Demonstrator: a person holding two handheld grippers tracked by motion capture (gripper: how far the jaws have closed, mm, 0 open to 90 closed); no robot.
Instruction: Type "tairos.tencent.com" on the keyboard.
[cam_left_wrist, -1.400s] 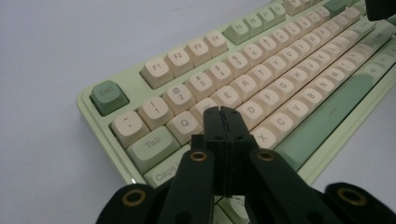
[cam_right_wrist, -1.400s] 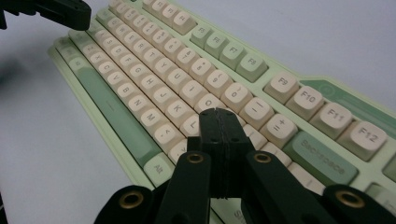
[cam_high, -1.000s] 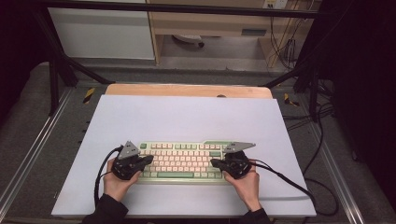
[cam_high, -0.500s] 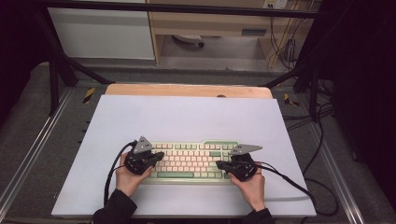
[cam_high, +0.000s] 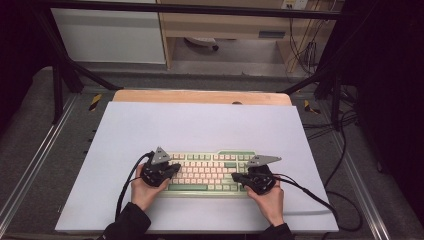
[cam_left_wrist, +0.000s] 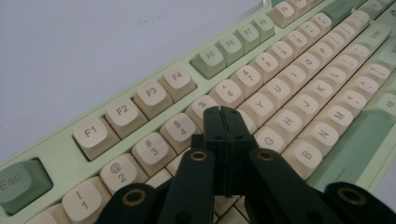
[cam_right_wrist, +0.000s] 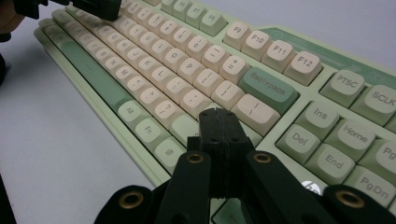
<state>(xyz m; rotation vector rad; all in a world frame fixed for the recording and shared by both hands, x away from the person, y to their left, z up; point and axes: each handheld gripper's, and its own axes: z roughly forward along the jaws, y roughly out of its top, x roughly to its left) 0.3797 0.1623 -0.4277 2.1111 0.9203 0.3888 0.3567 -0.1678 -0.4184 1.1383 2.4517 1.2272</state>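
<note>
Lying across the near half of the white table (cam_high: 200, 125), a cream-and-green keyboard (cam_high: 210, 172) has a clenched, empty tool at each end: left tool (cam_left_wrist: 223, 116) over its number row, right tool (cam_right_wrist: 219, 122) beside its Backspace key (cam_right_wrist: 267, 88).

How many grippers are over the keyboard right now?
2. The left gripper is shut over the keyboard's left end, and the right gripper is shut over its right end.
</note>
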